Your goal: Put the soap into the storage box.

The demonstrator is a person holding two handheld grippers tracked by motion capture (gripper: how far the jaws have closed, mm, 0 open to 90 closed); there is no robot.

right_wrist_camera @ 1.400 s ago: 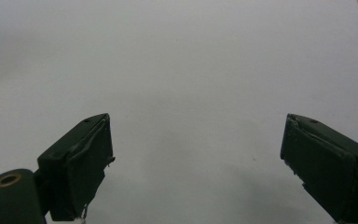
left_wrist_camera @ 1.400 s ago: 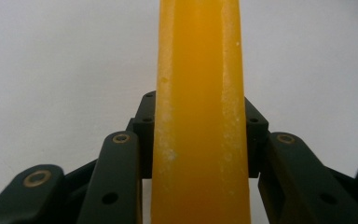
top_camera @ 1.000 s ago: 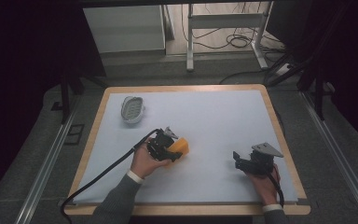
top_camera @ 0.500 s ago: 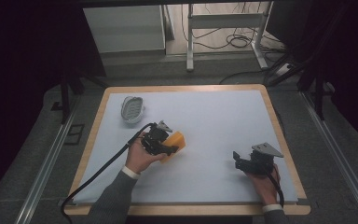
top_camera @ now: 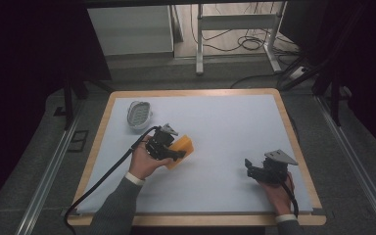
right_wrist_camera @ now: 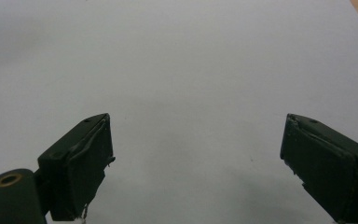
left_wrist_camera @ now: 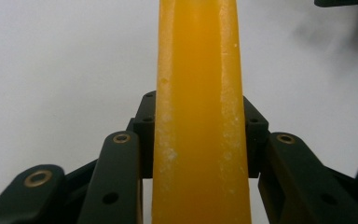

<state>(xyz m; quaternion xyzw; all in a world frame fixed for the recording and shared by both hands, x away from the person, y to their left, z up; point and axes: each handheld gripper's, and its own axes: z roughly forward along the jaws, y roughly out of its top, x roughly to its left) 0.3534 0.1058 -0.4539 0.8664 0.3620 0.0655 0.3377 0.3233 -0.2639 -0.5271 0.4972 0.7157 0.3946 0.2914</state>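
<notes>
A white ridged dish (top_camera: 139, 115) sits at the table's (top_camera: 235, 122) far left; beside it, the left gripper (top_camera: 172, 151) clamps an orange block (top_camera: 182, 150) near the white surface, while the right gripper (top_camera: 252, 168) rests unclenched, empty, well apart.

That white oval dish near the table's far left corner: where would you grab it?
Probably by the rim of the white dish, coming down from above with one jaw inside and one outside. It lies flat and looks wide, so a thin edge likely suits the jaws better than its whole body.
</notes>
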